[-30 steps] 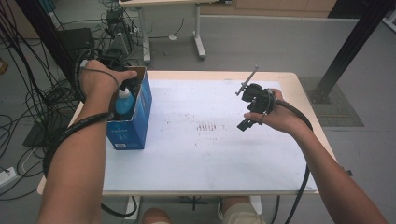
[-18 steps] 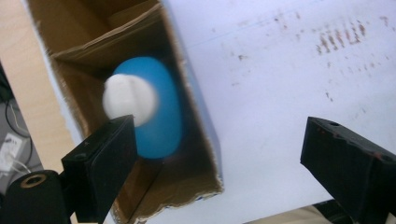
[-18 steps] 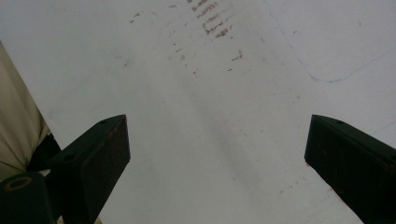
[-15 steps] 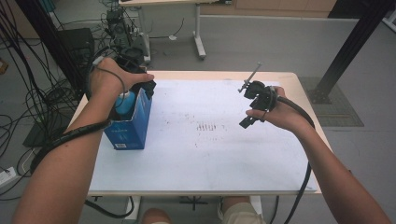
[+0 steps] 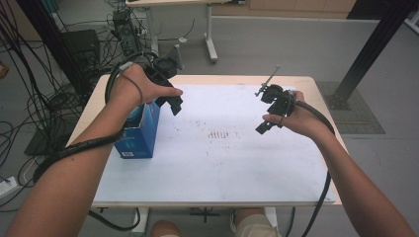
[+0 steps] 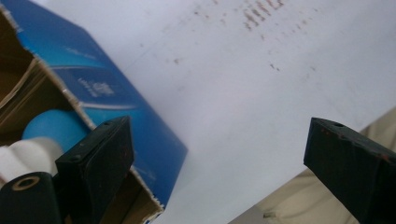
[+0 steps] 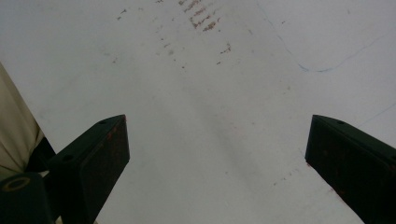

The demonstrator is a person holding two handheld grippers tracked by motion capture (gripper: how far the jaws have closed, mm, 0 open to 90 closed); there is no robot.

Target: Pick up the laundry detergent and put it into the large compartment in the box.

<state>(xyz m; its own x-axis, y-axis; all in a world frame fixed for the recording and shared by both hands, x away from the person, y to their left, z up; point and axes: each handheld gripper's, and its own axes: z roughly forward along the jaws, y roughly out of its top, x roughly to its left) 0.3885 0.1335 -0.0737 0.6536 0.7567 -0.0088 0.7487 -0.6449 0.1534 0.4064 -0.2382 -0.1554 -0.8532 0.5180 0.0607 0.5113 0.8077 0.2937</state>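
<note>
Both grippers gape (left gripper (image 5: 174,104) above the blue box (image 5: 141,136)).

A pale wooden desk (image 5: 316,84) carries a white sheet (image 5: 222,158) marked with faint brown smudges. Beneath it lies a smooth grey floor (image 5: 276,44). Another table's white legs (image 5: 210,39) stand beyond. Black cables (image 5: 29,113) tangle at the left, and a dark slanted post (image 5: 368,54) meets a grid mat (image 5: 358,113) at the right
</note>
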